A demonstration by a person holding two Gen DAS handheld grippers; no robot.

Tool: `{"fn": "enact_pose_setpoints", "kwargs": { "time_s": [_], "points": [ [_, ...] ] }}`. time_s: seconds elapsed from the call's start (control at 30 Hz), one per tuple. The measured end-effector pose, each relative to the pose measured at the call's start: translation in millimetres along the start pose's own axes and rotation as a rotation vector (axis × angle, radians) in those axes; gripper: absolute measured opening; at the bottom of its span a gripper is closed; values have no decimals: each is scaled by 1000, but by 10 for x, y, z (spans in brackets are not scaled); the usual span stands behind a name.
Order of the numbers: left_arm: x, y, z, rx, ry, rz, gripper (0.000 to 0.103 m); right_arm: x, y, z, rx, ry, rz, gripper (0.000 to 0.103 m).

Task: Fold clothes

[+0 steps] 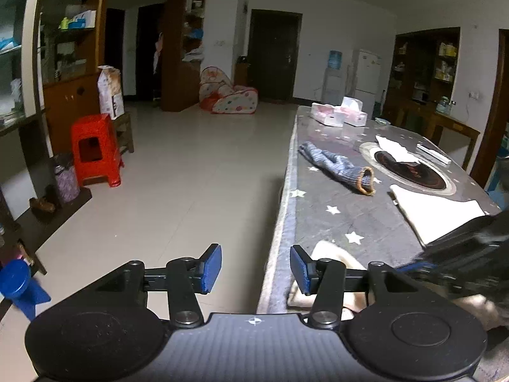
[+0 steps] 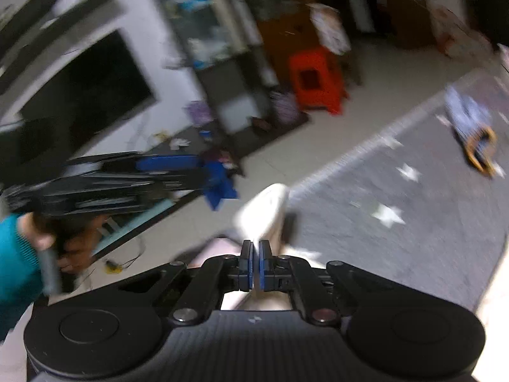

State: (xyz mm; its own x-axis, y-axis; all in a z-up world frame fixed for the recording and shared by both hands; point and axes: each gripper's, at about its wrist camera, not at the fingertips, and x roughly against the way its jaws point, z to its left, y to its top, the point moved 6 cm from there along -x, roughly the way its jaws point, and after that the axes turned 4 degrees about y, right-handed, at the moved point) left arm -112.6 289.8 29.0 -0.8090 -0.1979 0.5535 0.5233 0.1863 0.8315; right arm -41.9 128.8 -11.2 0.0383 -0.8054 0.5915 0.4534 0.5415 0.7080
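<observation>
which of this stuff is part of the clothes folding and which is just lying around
Part of the job:
- cream garment at the table's near edge
- blue knit garment
- white folded cloth
- left gripper, right gripper

Lying about:
- tissue boxes
- red stool
- play tent

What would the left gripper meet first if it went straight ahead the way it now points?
Probably nothing close. The left gripper, jaws open, points past the star-print table's edge, which lies just to its right, over bare tiled floor. Far ahead stands the dark door. Depth is hard to judge, so it might graze the edge.
</observation>
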Motion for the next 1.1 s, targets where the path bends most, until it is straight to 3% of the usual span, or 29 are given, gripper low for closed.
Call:
{"fn": "enact_pose_setpoints", "kwargs": {
  "time_s": [0.13, 0.33, 0.43, 0.6, 0.67, 0.7, 0.83, 1.1],
  "points": [
    [-31, -43, 41, 27, -1, 28, 52, 44, -108, 358, 131, 63, 41, 15],
    [-124, -187, -88, 7, -56, 100, 52, 320, -236, 429, 145, 46, 53, 18],
    [-206, -260, -204, -22, -88, 140, 52, 566, -252, 311, 129, -5, 39, 26],
    [-305, -289, -355, -69, -129, 173, 48, 962, -287, 98, 89, -99, 4, 31],
    [-332, -289, -399, -89, -145, 180, 27, 1113, -311, 13, 70, -137, -13, 34],
    [-344, -290, -423, -102, -151, 181, 24, 1221, -341, -34, 60, -161, -24, 35],
    [-355, -257, -529, -165, -156, 155, 13, 1537, -468, -200, 11, -231, -66, 36],
    [-480, 98, -618, -284, -85, 44, 12, 2216, -932, -580, -95, -454, -77, 40]
  ]
}}
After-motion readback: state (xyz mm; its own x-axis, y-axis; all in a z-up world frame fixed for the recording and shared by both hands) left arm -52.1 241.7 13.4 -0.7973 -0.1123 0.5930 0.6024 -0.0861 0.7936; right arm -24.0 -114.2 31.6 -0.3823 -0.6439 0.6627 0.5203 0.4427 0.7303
